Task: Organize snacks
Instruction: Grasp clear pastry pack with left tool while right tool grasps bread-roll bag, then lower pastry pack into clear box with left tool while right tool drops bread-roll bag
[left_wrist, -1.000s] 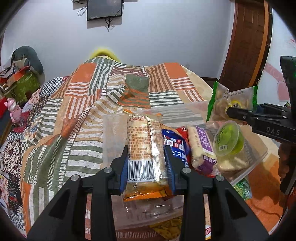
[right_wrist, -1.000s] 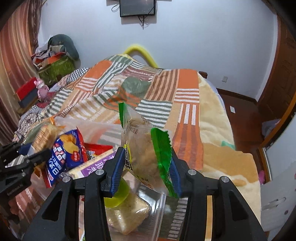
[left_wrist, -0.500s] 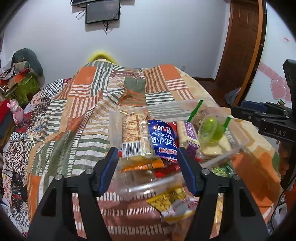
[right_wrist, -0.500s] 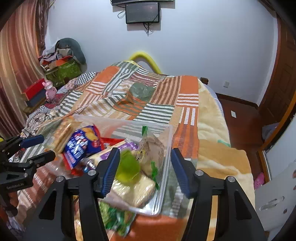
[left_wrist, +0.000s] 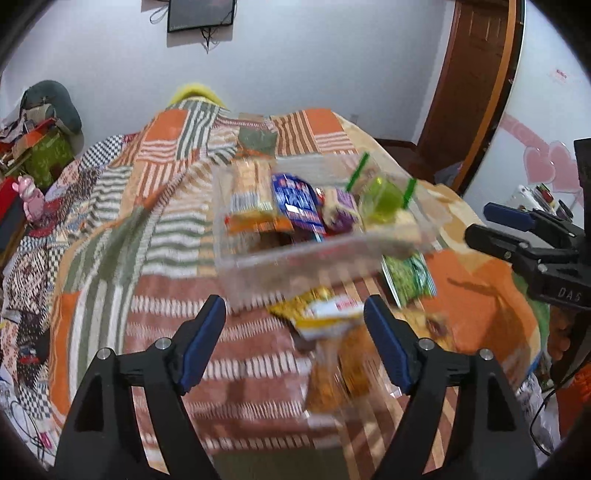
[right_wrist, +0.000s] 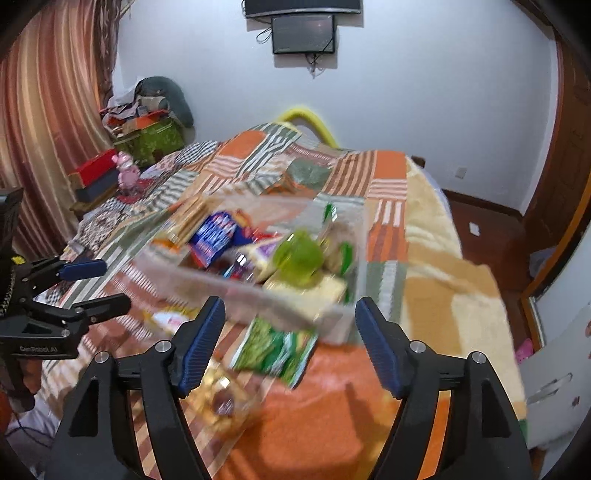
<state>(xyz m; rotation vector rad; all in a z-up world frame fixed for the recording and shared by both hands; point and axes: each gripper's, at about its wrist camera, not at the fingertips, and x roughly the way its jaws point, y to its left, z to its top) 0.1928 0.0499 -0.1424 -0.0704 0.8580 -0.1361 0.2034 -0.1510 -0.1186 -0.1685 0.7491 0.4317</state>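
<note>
A clear plastic bin (left_wrist: 303, 264) (right_wrist: 258, 291) sits on the patchwork bed. It holds a cracker pack (left_wrist: 248, 192), a blue snack bag (left_wrist: 295, 201) (right_wrist: 214, 236), a purple bar (left_wrist: 341, 205), a green jelly cup (left_wrist: 382, 197) (right_wrist: 299, 256) and a green-edged bag (right_wrist: 338, 240). Loose on the bed in front lie a yellow packet (left_wrist: 325, 314), an orange snack bag (left_wrist: 336, 376) and a green packet (left_wrist: 408, 273) (right_wrist: 277, 349). My left gripper (left_wrist: 295, 343) is open and empty, above the loose packets. My right gripper (right_wrist: 290, 343) is open and empty, above the green packet.
The patchwork blanket (left_wrist: 147, 221) covers the bed. Clutter, a red box (right_wrist: 94, 171) and a pink toy (right_wrist: 127, 175) stand at the left by the curtain. A wooden door (left_wrist: 476, 85) is at the right. A wall screen (right_wrist: 303, 33) hangs on the far wall.
Both grippers opened and let go: the cracker pack and the green-edged bag now lie in the bin. Both grippers pulled back and up, away from the bin.
</note>
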